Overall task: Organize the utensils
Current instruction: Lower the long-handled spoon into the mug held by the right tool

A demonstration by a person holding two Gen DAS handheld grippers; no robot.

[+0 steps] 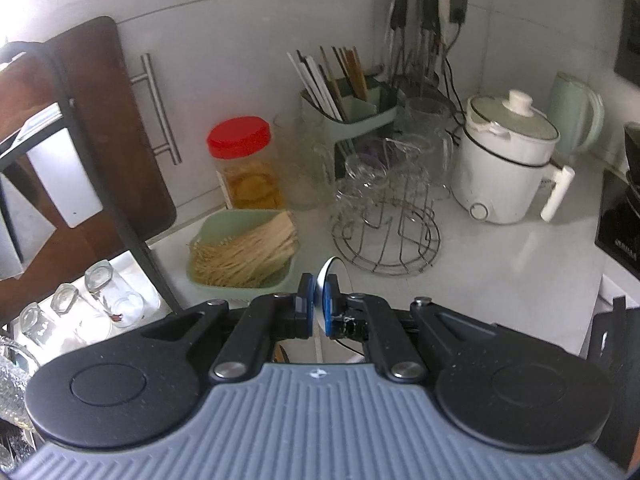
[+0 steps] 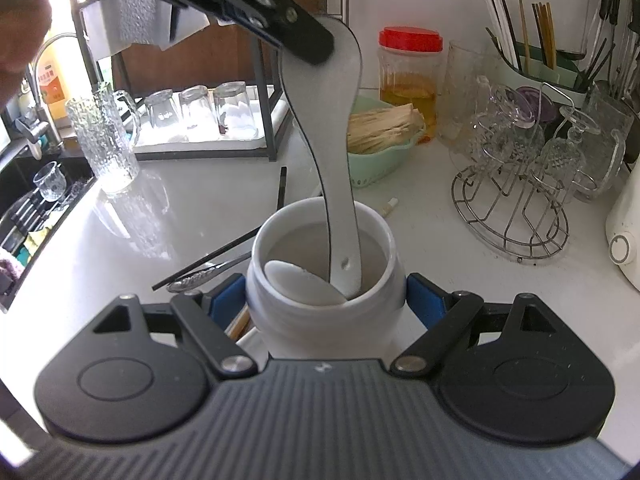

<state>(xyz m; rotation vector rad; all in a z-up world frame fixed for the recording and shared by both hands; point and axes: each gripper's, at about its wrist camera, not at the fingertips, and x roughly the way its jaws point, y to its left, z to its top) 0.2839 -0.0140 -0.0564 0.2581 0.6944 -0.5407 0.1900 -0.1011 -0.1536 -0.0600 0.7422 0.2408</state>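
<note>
In the right wrist view my right gripper (image 2: 325,302) is shut on a white ceramic jar (image 2: 320,320), its blue pads (image 2: 424,300) pressing both sides. A white spoon (image 2: 300,280) lies inside the jar. My left gripper (image 2: 304,36) comes in from the upper left, shut on the bowl end of a second white spoon (image 2: 340,168), whose handle reaches down into the jar. In the left wrist view the left gripper (image 1: 319,294) pinches that spoon's (image 1: 334,270) edge. Black chopsticks (image 2: 208,260) and a metal utensil (image 2: 200,278) lie on the counter left of the jar.
A green basket of sticks (image 2: 380,148), a red-lidded jar (image 2: 410,80), a wire rack of glasses (image 2: 516,184) and a green chopstick holder (image 1: 348,100) stand behind. A white electric pot (image 1: 504,168) is at the right. A glass mug (image 2: 106,140) and a sink (image 2: 36,200) are at the left.
</note>
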